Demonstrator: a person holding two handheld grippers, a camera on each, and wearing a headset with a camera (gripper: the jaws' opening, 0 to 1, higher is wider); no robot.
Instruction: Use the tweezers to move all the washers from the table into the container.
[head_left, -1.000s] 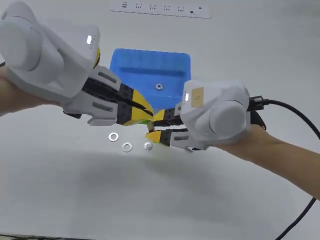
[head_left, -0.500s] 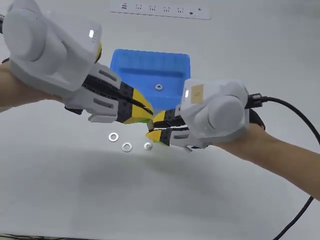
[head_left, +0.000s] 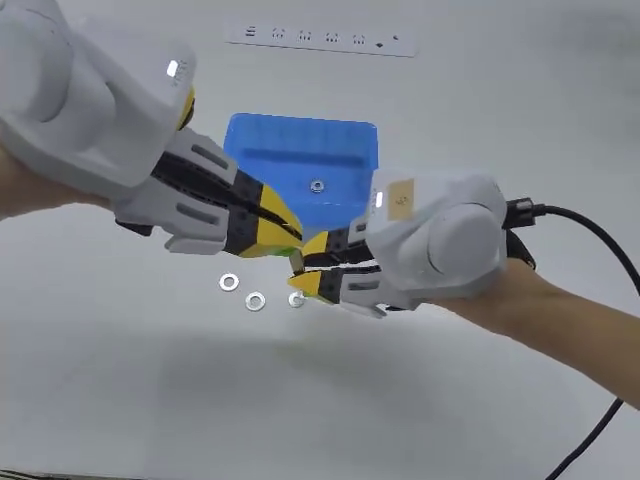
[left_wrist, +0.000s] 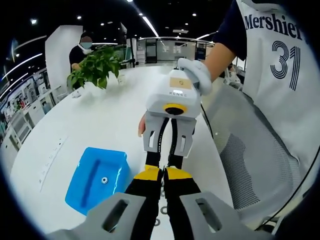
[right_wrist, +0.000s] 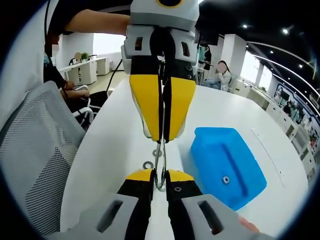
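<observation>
Still clamped tip to tip on the tweezers (right_wrist: 159, 156), the right claw (right_wrist: 159, 176) and left claw (left_wrist: 163, 172) hold nearly the same pose as a second ago, so three washers (head_left: 255, 300) wait on the desk (head_left: 450, 400) beside them, one already in the blue container (head_left: 300, 145).

This is a large open-plan office. The work goes on at a long white desk (head_left: 500, 110) with a white power strip (head_left: 320, 39) lying along its far edge, and a grey mesh office chair (left_wrist: 250, 165) stands just beside it. In the left gripper view a leafy potted plant (left_wrist: 95, 70) sits further down the same desk with a person (left_wrist: 82, 47) standing behind it, near a broad white pillar (left_wrist: 60, 50), under a dark ceiling with strip lights (left_wrist: 150, 22) and small spotlights. In the right gripper view other white desks (right_wrist: 87, 70) stretch back, and more people (right_wrist: 222, 72) sit at them.
</observation>
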